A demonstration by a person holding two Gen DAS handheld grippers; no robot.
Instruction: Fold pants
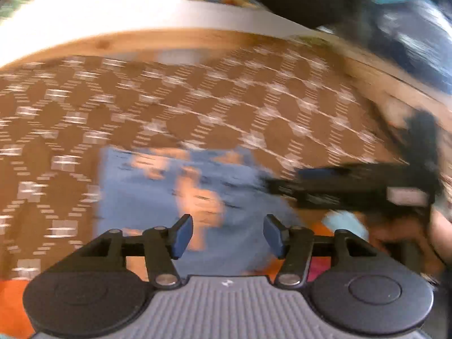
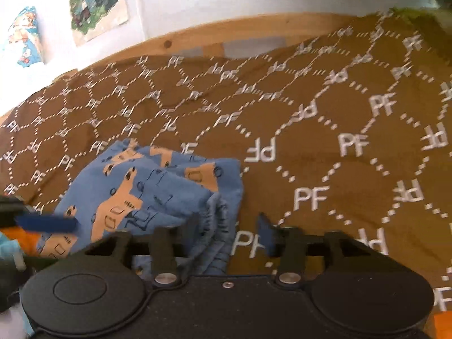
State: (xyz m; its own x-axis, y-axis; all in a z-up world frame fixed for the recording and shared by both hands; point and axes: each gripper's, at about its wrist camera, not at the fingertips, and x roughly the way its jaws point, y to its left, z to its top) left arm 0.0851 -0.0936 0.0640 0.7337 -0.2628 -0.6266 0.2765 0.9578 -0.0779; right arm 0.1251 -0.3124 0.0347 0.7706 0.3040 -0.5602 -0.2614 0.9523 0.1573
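The pants (image 2: 158, 195) are small, blue, with orange car prints, and lie folded in a compact stack on the brown patterned bedspread (image 2: 325, 152). In the blurred left wrist view the pants (image 1: 175, 189) lie just ahead of my left gripper (image 1: 228, 236), which is open and empty above them. My right gripper (image 2: 228, 233) is open and empty, with its left finger over the stack's right edge. The right gripper also shows in the left wrist view (image 1: 339, 189) at the right. A blue left fingertip (image 2: 46, 224) shows at the left of the right wrist view.
A wooden bed frame (image 2: 254, 32) runs along the far edge below a white wall with cartoon posters (image 2: 96, 2). Orange and light blue cloth (image 2: 19, 240) lies near the left side of the pants. Dark items (image 1: 409, 28) sit at the far right.
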